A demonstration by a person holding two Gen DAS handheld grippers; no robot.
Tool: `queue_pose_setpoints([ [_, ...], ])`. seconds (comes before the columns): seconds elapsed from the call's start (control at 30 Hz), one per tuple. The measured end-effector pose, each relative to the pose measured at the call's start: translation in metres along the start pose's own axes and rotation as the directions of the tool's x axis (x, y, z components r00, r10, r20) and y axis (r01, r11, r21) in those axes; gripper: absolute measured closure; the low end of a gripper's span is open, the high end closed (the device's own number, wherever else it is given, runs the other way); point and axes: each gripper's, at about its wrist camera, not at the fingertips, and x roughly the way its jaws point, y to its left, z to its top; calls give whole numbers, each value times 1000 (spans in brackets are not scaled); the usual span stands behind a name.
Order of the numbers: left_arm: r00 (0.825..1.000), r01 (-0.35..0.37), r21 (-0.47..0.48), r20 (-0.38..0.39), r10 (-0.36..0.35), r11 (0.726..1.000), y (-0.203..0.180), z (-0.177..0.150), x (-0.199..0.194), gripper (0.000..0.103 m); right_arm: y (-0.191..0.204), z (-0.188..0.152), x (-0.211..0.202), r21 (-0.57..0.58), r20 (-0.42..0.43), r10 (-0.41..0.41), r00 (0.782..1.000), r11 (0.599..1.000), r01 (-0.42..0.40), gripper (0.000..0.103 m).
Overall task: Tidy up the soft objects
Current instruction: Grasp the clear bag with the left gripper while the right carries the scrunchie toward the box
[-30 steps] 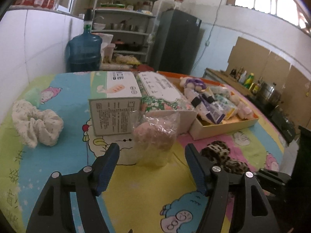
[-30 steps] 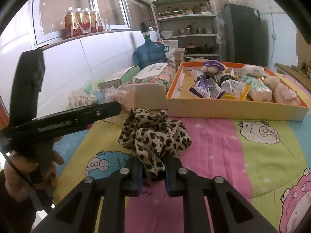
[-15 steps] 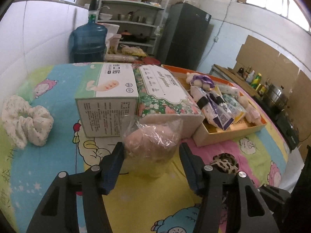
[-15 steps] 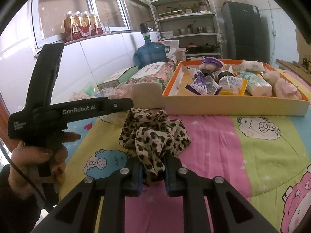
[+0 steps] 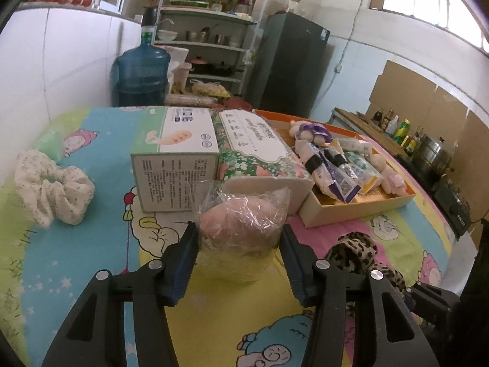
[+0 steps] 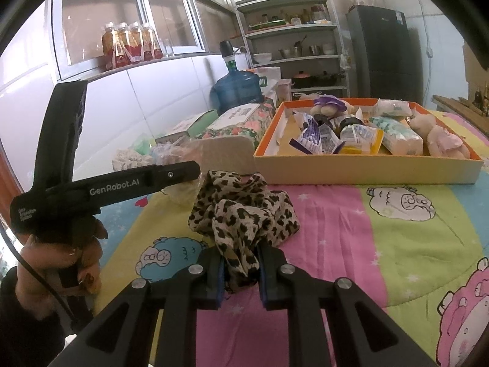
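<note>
Left wrist view: our left tongs [image 5: 238, 238] have just been closing around the pink soft thing in a clear crinkly bag [image 5: 241, 223], which sits on the worktop [image 5: 101, 263] right in front of the green-white carton [image 5: 175, 159] and the floral tissue pack [image 5: 259, 159]. Blue pads are at the bag's sides, apparently touching the film; we can't tell whether they bite the soft core yet.

Right wrist view: right tongs [image 6: 241, 270] are fully closed on the leopard scrunchie [image 6: 244, 211], pinching only its near edge, with the rest bunched on the cloth. The orange tray [image 6: 366, 171] with the other soft items sits beyond it.

Risks as we see them:
- Film is slick and loose. If the pads catch only plastic, we'd expect the bag to slip or rotate out on lift.
- Bag stands close to the carton and tissue pack. A forward push while closing could shove into them or tip the bag.
- Squeezing too far could crush the contents or split the film.
- Scrunchie is held by one fold; a fast swing could pull it free, or the hanging part could snag on the tray wall.
- Both tongs are near each other, so a simultaneous move to the tray could collide.
- White scrunchie [image 5: 50, 189] lies far left, well apart and easy to forget.
</note>
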Motion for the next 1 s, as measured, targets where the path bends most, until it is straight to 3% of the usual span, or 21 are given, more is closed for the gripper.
queue_pose_setpoints([
  [0.5, 998, 20, 36, 55, -22, 999, -14, -2, -34, 49, 1, 3, -27, -8, 50, -18, 999, 1000, 19, 86],
  [1.0, 991, 84, 91, 93, -92, 992, -58, 7, -49, 49, -36, 9, -72, 58, 137, -95, 986, 994, 88, 86],
])
